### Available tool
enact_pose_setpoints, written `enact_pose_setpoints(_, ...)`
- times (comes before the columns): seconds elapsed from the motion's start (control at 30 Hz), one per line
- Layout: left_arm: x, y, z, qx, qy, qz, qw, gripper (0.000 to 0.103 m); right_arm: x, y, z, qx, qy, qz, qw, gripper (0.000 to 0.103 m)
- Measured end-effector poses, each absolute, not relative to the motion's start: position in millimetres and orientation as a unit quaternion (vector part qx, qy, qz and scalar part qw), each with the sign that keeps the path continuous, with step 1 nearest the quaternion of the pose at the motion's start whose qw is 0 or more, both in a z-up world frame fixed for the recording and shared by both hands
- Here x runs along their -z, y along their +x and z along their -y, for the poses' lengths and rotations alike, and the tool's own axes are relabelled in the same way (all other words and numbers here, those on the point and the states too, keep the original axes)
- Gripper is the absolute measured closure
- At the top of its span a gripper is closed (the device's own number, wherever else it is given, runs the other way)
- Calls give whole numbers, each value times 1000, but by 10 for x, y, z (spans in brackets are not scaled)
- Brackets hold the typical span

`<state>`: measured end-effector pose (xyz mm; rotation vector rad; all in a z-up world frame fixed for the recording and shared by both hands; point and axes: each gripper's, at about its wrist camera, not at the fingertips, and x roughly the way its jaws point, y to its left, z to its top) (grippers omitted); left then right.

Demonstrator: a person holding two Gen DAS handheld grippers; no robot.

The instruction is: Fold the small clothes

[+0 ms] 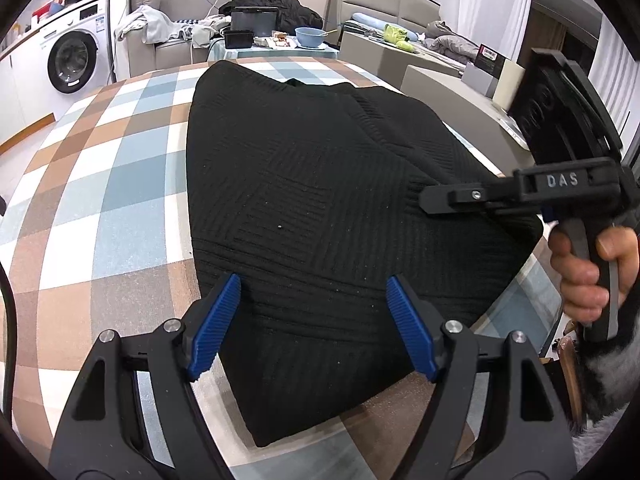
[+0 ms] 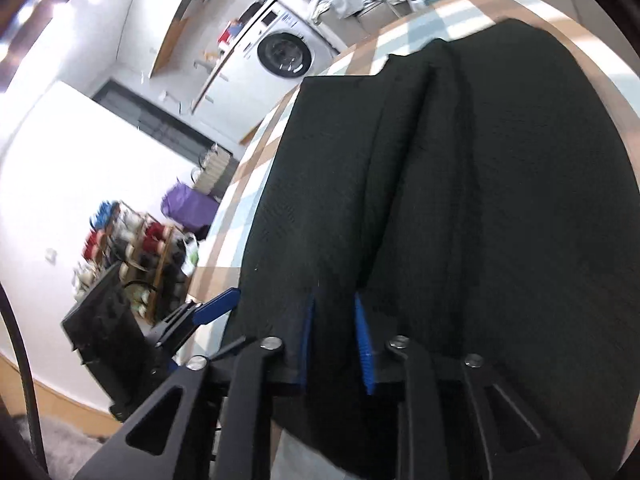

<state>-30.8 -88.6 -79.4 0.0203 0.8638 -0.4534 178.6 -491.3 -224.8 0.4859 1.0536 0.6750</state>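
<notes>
A black ribbed knit garment (image 1: 320,184) lies spread on a table under a blue, brown and white checked cloth (image 1: 120,184). My left gripper (image 1: 313,278) hovers over the garment's near edge, its blue pads (image 1: 216,320) wide apart with nothing pressed between them. My right gripper (image 1: 424,200) comes in from the right at the garment's right edge, with a hand (image 1: 580,276) on its grip. In the right wrist view the right gripper (image 2: 334,300) has its pads (image 2: 362,340) close together on a raised fold of the black garment (image 2: 480,200). My left gripper (image 2: 218,306) shows at the left there.
A washing machine (image 1: 74,58) stands at the far left. Beyond the table a small side table carries a blue bowl (image 1: 310,36) and a black box (image 1: 239,38), with a sofa (image 1: 168,12) piled with clothes behind. Grey furniture (image 1: 448,92) flanks the table's right side.
</notes>
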Motion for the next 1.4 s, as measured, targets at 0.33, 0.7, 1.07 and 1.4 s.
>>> enact_pose_setpoints(0.33,812,-278,874,220,7,-416,882,29,2355,2053,5099,-283,295,-497,765,84)
enact_pose_setpoints(0.7,831,-282,889,219,17,-418,881,29,2219,1984,4999,-253,215,-478,813,93)
enact_pose_setpoints(1.07,825,-262,878,218,13,-422,880,28,2257,1766,5119,-273,242,-487,793,86)
enact_pose_setpoints(1.4,832,-275,898,216,19,-421,881,27,2285,1624,5160,-294,251,-488,783,80)
